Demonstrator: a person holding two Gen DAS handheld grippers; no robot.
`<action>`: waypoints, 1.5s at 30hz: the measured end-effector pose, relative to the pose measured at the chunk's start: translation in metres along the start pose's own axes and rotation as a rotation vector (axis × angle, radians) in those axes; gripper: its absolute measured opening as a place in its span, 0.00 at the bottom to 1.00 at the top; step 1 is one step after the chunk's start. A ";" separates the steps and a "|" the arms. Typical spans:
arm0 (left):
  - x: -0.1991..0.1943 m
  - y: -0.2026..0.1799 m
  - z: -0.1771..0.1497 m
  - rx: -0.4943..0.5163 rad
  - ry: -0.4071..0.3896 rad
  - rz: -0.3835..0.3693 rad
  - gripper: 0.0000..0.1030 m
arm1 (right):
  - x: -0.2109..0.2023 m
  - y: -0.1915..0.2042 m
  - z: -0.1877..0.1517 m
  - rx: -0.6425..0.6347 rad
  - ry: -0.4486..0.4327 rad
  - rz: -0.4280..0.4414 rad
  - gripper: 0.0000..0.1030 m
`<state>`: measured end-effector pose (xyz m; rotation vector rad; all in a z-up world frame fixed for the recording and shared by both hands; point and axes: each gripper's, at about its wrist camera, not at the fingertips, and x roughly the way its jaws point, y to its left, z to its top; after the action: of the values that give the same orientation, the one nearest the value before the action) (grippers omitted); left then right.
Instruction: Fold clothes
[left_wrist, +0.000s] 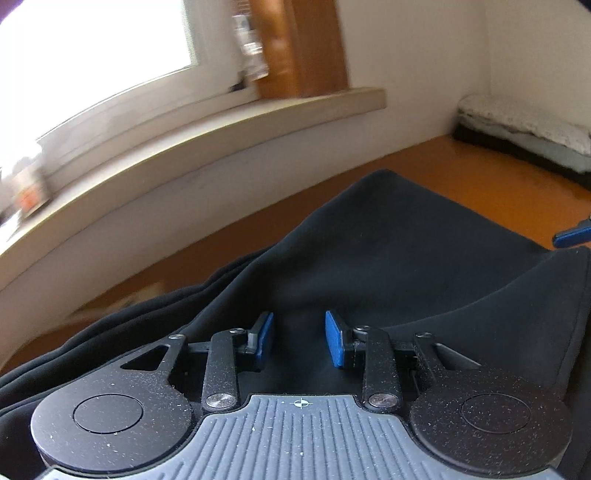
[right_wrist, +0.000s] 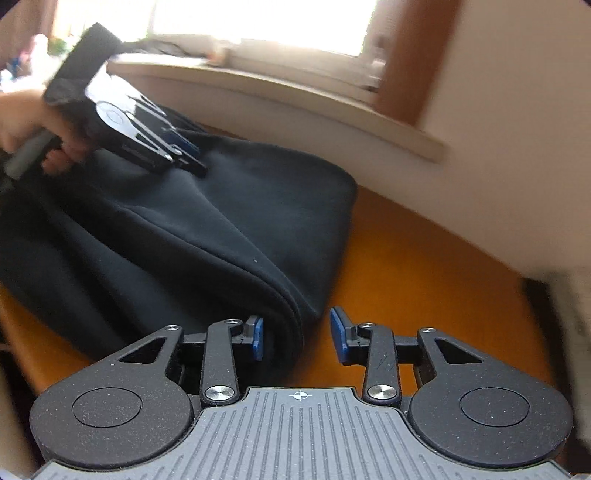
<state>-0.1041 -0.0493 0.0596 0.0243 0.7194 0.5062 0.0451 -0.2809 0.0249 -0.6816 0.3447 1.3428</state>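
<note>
While the dark garment (right_wrist: 184, 236) sprawls across the left and middle of the orange table (right_wrist: 424, 266), we hold the left gripper (left_wrist: 299, 339) narrowly parted over bunched cloth. Lower centre, the right gripper (right_wrist: 297, 338) straddles the folded edge, unpinched. Soft and limp, it's best taken there.

We cannot tell whether the left gripper's (right_wrist: 184, 155) fingers (right_wrist: 186, 146) pinch the dark garment (right_wrist: 221, 206), which runs past the picture's left edge, and the windowsill clutter (left_wrist: 251, 48) blurs beyond naming.
</note>
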 end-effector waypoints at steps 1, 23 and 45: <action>0.009 -0.010 0.008 0.011 -0.004 0.005 0.32 | 0.002 -0.009 -0.002 -0.004 0.010 -0.032 0.30; -0.107 0.134 -0.057 -0.140 -0.027 0.096 0.63 | 0.001 0.016 0.020 -0.011 -0.095 0.005 0.46; -0.101 0.177 -0.062 -0.253 0.009 0.039 0.49 | 0.003 0.124 0.065 -0.129 -0.202 0.228 0.49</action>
<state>-0.2845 0.0514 0.1100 -0.2005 0.6601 0.6317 -0.0832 -0.2282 0.0415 -0.6196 0.1780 1.6476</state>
